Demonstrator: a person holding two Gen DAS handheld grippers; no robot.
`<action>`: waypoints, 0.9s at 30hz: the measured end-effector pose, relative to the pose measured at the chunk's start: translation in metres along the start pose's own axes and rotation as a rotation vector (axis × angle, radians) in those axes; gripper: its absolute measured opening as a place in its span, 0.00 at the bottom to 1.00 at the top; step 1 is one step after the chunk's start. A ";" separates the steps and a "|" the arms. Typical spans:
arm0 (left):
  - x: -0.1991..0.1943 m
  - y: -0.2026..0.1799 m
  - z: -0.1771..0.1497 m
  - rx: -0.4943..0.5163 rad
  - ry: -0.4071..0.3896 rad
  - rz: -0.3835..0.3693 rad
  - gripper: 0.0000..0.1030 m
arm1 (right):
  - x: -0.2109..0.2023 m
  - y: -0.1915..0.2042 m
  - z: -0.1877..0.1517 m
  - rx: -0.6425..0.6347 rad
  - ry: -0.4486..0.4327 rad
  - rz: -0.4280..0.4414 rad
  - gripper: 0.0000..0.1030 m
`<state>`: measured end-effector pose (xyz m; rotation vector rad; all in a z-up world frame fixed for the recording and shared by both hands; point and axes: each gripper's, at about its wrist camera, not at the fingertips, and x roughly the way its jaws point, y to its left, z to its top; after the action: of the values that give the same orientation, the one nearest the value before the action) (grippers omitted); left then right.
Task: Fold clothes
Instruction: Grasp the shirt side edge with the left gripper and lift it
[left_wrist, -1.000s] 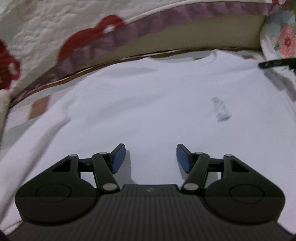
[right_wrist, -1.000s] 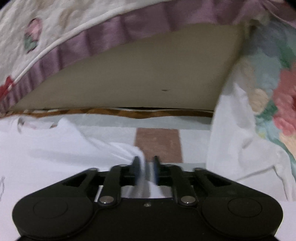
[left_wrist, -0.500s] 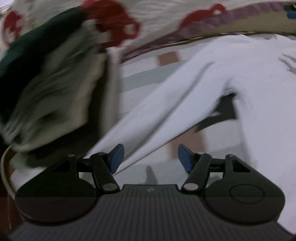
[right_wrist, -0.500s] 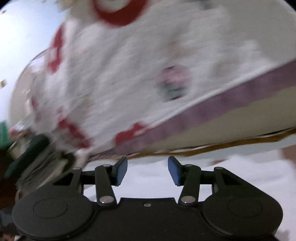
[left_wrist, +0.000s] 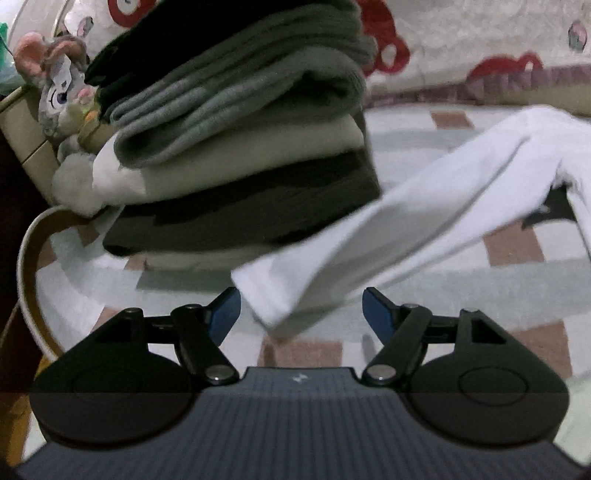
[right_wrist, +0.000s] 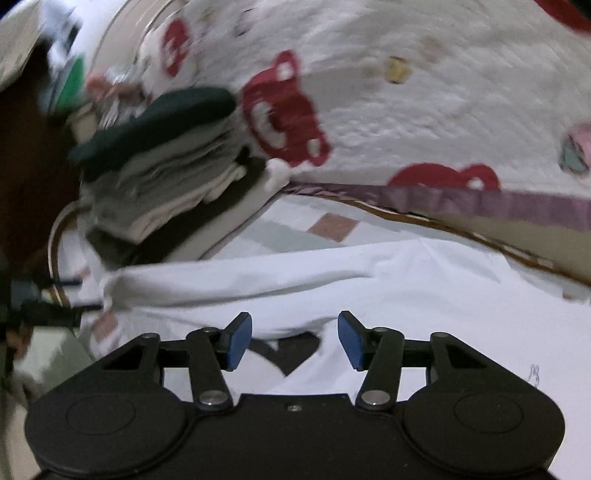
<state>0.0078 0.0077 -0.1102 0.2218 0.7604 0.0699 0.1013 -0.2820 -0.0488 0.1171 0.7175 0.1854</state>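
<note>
A white long-sleeved shirt (right_wrist: 388, 280) lies spread on a checked bed sheet (left_wrist: 517, 291). Its left sleeve (left_wrist: 388, 243) stretches out toward the left wrist camera, and the cuff end lies between the fingers of my left gripper (left_wrist: 301, 314), which is open and not closed on it. My right gripper (right_wrist: 293, 338) is open and empty, low over the shirt near the base of that sleeve (right_wrist: 221, 280).
A stack of folded grey, cream and dark clothes (left_wrist: 236, 147) stands just left of the sleeve, also in the right wrist view (right_wrist: 162, 173). A plush toy (left_wrist: 62, 92) sits behind it. A quilt with red prints (right_wrist: 406, 110) rises along the back.
Both grippers have swung left. My right gripper, shut on a fold of the shirt a second ago, has let go and opened. My left gripper moved from the shirt body to the sleeve cuff.
</note>
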 end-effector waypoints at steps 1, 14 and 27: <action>0.005 0.002 0.001 -0.012 -0.009 -0.007 0.70 | 0.004 0.010 -0.001 -0.030 0.005 -0.013 0.56; 0.005 0.023 0.018 -0.041 -0.165 -0.019 0.02 | 0.050 0.030 -0.037 -0.066 0.177 -0.128 0.56; -0.058 0.008 0.028 0.016 -0.338 0.092 0.02 | 0.053 0.020 -0.037 -0.046 0.212 -0.183 0.56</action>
<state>-0.0149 0.0021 -0.0498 0.2753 0.4147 0.1107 0.1128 -0.2498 -0.1071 -0.0131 0.9298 0.0390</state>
